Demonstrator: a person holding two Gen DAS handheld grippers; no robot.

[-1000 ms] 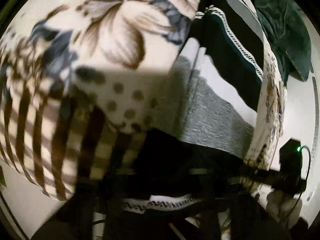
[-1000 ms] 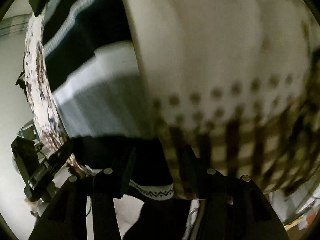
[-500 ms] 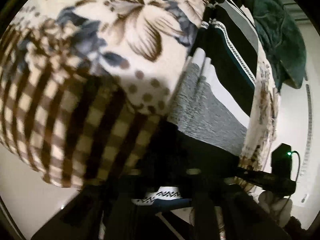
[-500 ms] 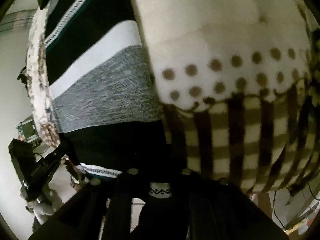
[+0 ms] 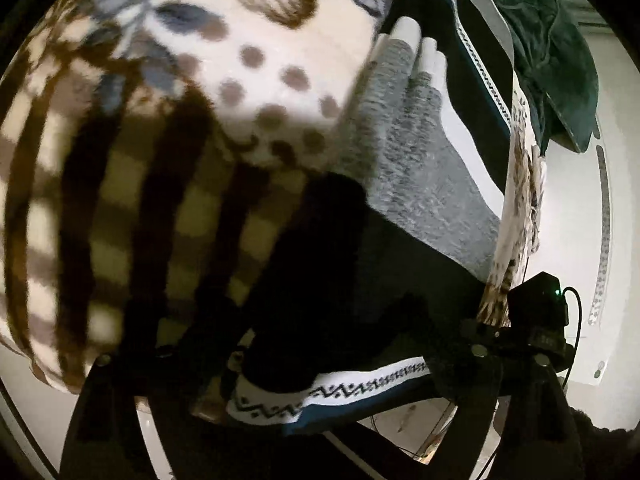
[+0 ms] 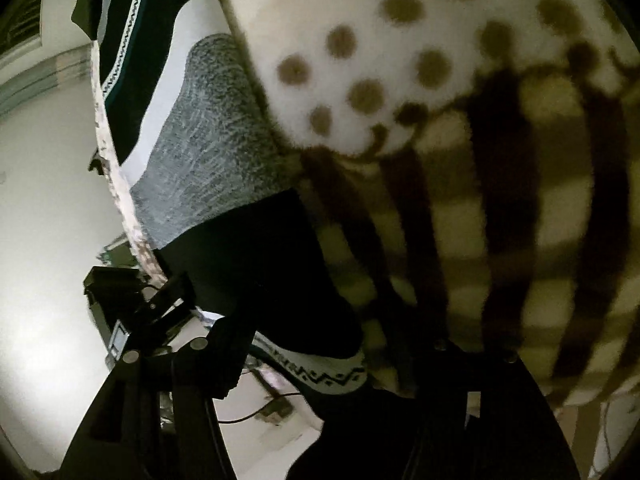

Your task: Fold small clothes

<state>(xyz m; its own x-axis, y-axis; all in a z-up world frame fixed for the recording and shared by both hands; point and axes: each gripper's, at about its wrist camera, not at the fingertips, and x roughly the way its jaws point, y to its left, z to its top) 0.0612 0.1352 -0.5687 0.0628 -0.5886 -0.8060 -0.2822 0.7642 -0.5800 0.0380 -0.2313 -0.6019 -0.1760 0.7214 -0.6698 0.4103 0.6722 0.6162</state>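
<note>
A striped knit garment [image 5: 424,184] with black, white and grey bands and a zigzag hem lies on a floral and checked blanket [image 5: 160,128]. Its hem is lifted off the blanket edge. My left gripper [image 5: 304,392] is shut on the hem's left part. My right gripper [image 6: 320,372] is shut on the same hem [image 6: 320,372] from the other side. The garment [image 6: 200,152] runs away from me in the right wrist view. Each gripper shows in the other's view: the right one [image 5: 532,328], the left one [image 6: 140,304].
A dark green cloth [image 5: 548,52] lies heaped beyond the garment at the blanket's far edge. The blanket [image 6: 460,120] fills most of both views. A pale floor and wall [image 5: 580,208] lie beyond its edge, with cables on the floor [image 6: 256,412] below.
Both grippers have pulled back and up with the hem, and the garment's black end now hangs off the blanket edge. The cameras sit closer to the blanket's checked border.
</note>
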